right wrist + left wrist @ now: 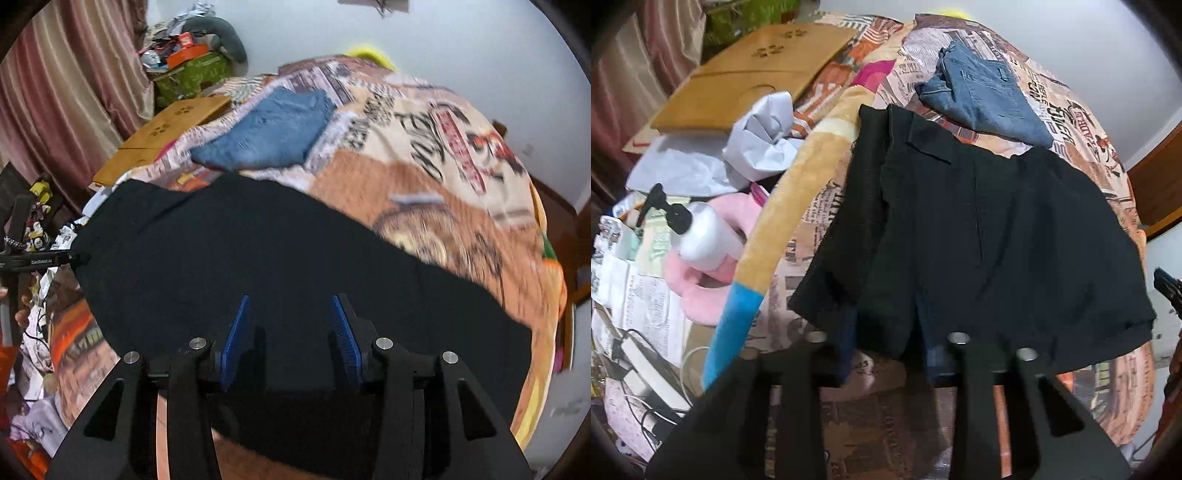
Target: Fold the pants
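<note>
Black pants [979, 229] lie folded in a broad rectangle on a patterned blanket [1071, 122]. My left gripper [890, 350] is at their near edge. Black cloth fills the gap between its blue pads [932, 360] and drapes over the fingertips, so it is shut on the cloth. In the right wrist view the black pants [258, 251] spread across the middle. My right gripper [290, 332] stands just above them, open. Its blue pads [236, 332] are well apart with nothing between them. Folded blue jeans [986, 96] [273, 129] lie beyond the black pants.
Left of the blanket are a yellow and blue plush roll [798, 206], a white pump bottle [698, 229], a pink plush ring [701, 288], crumpled white paper [764, 136], a brown cardboard sheet [750, 74] and cables [646, 369]. A curtain [66, 103] and a green box [192, 74] stand behind.
</note>
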`<state>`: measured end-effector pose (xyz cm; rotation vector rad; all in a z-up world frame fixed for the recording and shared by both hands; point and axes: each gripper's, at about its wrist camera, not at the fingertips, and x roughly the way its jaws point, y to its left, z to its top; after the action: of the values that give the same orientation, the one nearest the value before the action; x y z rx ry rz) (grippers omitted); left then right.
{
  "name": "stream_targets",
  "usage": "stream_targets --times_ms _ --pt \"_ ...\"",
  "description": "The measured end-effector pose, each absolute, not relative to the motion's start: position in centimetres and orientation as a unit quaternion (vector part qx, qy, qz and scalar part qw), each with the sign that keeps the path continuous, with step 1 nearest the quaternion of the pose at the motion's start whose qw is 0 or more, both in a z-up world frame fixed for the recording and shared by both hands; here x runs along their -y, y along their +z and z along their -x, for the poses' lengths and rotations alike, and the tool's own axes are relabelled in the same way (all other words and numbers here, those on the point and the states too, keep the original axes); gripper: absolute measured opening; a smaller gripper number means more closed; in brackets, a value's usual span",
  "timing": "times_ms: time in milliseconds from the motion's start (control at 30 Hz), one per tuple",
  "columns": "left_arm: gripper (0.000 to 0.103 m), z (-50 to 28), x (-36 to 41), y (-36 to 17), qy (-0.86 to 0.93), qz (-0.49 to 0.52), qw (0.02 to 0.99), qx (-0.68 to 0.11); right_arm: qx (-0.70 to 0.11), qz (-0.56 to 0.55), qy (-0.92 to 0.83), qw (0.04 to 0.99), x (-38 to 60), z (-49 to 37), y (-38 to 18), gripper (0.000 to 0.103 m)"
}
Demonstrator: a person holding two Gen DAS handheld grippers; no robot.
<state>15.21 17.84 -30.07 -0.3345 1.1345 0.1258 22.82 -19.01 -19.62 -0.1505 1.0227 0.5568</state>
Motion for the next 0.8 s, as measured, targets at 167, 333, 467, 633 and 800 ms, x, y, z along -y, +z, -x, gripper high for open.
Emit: stream_targets --times_ms 167,333,467,633,800 --pt "0.021 -14.7 -17.3 -28.0 0.091 0.102 0.849 -0.511 -0.522 0.049 0.256 0.812 20.3 -21.7 -22.4 0.043" --pt "0.024 -15.0 -17.7 -29.1 0.095 0.070 0.837 -0.535 -0.517 0.021 0.257 0.816 21.5 -20.8 -22.6 0.045" --pt "0.032 -15.1 -17.0 -29.9 0.105 0.043 0.827 -0.551 -0.520 0.020 0.259 0.814 21.2 -21.0 -21.9 0.045" --pt "0.048 -15.4 -15.3 -25.5 0.094 0.028 0.854 -0.510 -0.502 0.019 0.282 0.818 19.7 -21.2 -20.3 0.045" --pt "0.073 -16.7 -11.9 -22.1 0.027 0.039 0.886 -0.461 -0.485 0.016 0.306 0.819 17.3 -21.9 -19.5 0.051"
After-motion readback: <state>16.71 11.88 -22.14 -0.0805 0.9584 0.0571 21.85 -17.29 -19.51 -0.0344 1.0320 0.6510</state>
